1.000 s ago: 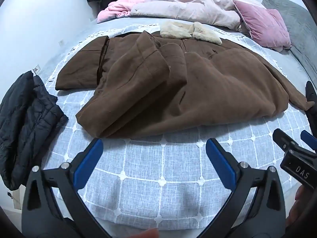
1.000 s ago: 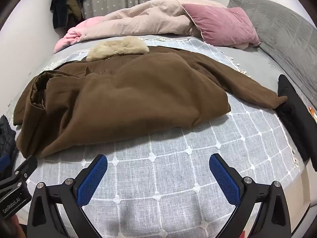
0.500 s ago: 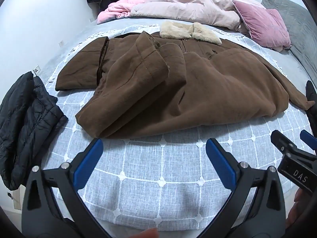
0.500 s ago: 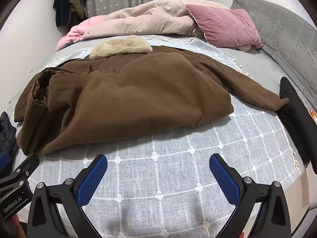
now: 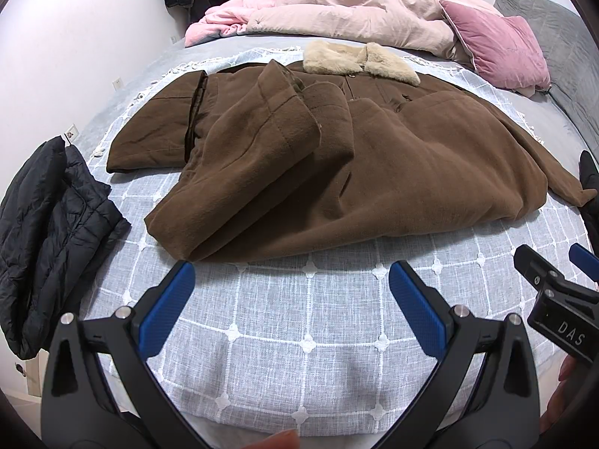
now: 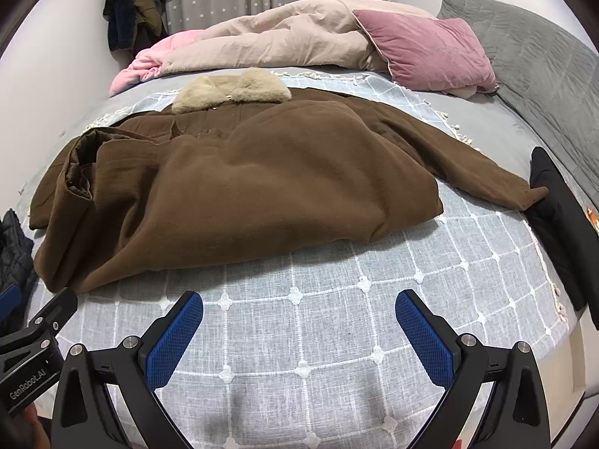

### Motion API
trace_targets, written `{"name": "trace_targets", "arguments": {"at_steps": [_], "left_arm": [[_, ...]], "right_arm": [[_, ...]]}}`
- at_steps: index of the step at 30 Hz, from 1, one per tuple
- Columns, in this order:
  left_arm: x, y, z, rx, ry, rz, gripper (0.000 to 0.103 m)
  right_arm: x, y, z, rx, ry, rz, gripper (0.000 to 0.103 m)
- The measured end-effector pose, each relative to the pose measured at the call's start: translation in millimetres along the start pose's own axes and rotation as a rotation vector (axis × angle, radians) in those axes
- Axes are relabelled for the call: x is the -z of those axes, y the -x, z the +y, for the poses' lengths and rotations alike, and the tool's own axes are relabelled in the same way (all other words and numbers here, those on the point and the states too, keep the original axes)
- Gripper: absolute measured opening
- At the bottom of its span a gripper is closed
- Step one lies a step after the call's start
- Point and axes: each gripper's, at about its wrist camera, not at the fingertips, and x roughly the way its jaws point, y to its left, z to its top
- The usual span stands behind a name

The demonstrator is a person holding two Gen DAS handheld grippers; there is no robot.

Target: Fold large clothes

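**On the bed: brown coat spread out, both grippers empty above the near edge**

Left wrist view. Left gripper (image 5: 292, 284) spread wide, nothing between the blue pads (image 5: 166, 308); it hangs over bare checked blanket (image 5: 310, 336), short of the coat hem. Brown coat (image 5: 374, 172) lies across the middle of the bed, cream fur collar (image 5: 359, 61) at the far side. One sleeve (image 5: 262, 127) is folded over the front of the coat; a flap of the coat lies flat to the left of it. Other sleeve runs out to the right, its cuff touching a black garment (image 5: 589, 176) at the frame edge. Black quilted jacket (image 5: 48, 239) hangs off the left edge of the bed, apart from the coat. Pink duvet (image 5: 337, 15) and pink pillow (image 5: 498, 48) piled at the far end. Tip of the right gripper shows at lower right.

Right wrist view. Right gripper (image 6: 299, 316) also wide apart and empty, over the blanket (image 6: 337, 336) near the hem. Coat (image 6: 262, 187) fills mid-frame, collar (image 6: 232, 89) far side. Right sleeve (image 6: 468, 164) stretched flat, cuff against the black garment (image 6: 561, 224). Grey headboard (image 6: 543, 75) at right; dark clothes (image 6: 134, 7) hanging by the curtain.
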Motion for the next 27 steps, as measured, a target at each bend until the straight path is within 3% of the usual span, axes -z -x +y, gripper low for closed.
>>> {"name": "trace_targets", "arguments": {"at_steps": [27], "left_arm": [[-1.1,2.2,1.0,0.0,-0.003,-0.003,0.103]], "right_arm": [[1.3,-0.9,0.4,-0.002,0.001,0.004,0.103]]}}
